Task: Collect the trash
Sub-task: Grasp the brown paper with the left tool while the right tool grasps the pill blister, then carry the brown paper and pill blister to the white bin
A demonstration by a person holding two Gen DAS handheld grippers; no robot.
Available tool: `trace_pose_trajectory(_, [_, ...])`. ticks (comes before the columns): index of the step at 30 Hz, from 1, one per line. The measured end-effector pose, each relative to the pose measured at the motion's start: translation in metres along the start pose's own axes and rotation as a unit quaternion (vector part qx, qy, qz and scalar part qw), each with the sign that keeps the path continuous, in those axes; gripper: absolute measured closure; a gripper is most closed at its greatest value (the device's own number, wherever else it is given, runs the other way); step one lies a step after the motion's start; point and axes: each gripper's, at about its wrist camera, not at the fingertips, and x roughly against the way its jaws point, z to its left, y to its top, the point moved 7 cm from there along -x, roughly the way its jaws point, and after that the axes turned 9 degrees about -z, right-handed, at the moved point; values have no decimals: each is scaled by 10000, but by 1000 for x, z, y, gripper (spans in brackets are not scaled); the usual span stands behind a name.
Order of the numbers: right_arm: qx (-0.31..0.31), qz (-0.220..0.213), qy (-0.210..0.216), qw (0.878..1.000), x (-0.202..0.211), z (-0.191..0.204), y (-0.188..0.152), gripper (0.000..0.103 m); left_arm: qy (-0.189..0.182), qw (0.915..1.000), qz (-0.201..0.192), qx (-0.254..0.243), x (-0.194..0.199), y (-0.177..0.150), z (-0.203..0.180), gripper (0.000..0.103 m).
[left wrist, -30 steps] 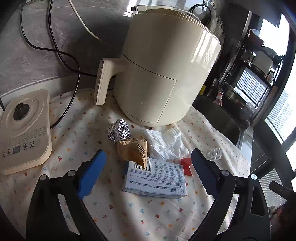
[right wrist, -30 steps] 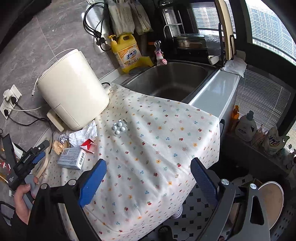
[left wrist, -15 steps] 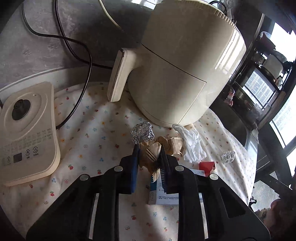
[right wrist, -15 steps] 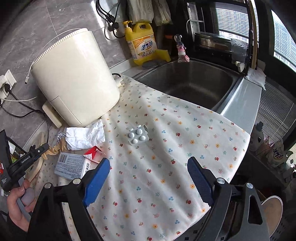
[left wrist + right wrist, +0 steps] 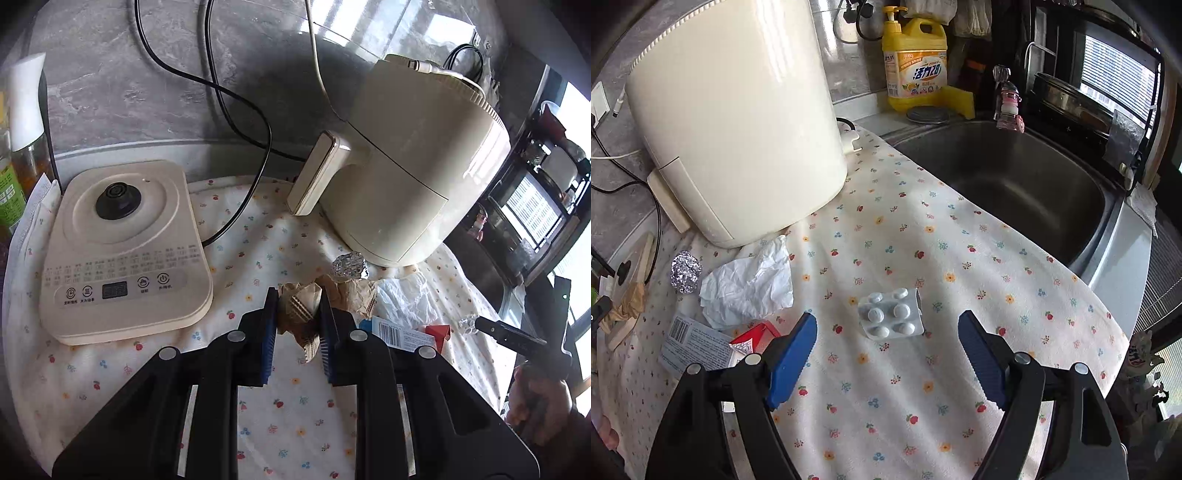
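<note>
your left tongs (image 5: 297, 325) have just closed on the brown wrapper (image 5: 301, 308); a second ago they stood wide above the pile, and now the crumpled paper sits pinched between the blue pads (image 5: 269, 332), with its lower edge hanging just over the cloth (image 5: 295, 413). that reads as the first piece of trash secured, ready to lift away. your right tongs (image 5: 888, 354) are wide and hold nothing; they have come in low over the desk, and the pill pack (image 5: 891, 319) now lies just ahead, between the open tips, so it looks like your next pick. beyond your left grip, the foil ball (image 5: 349, 266) rests against the foot of the fryer (image 5: 406, 177), with the tissue (image 5: 748, 286) beside it, and the leaflet (image 5: 692, 345) and the red scrap (image 5: 753, 338) nearer you. all of these are still to collect. no bin shows in either view, so i cannot tell where the wrapper should go.
</note>
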Motion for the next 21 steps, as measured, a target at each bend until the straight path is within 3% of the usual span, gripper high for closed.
trace_pose_trajectory(2, [159,97,-8,9998,-11,0,-2,27,47,10000,-3,22,3,-4,3,82])
trace_pose_trajectory(4, [287,301,69,9991,-20,0,-7,56,91,9999,2,54,6,-6,5,82])
trace_pose_trajectory(5, [286,293,15,9992,-19,-4,-7,63,108,9999,-4,60,7,-7,5,82])
trace_pose_trajectory(7, [194,91,-108,9997,-8,-12,-3,63,125,9999,-40,50,11,-8,3,82])
trace_pose_trajectory(12, [18,-43,189,9998,24,-25,-8,63,51,9999,-121,-13,15,-7,-21,82])
trace_pose_trajectory(21, [-281,-349,377,9983,94,-85,-26,63,-396,9987,-167,-261,17,-24,-113,82])
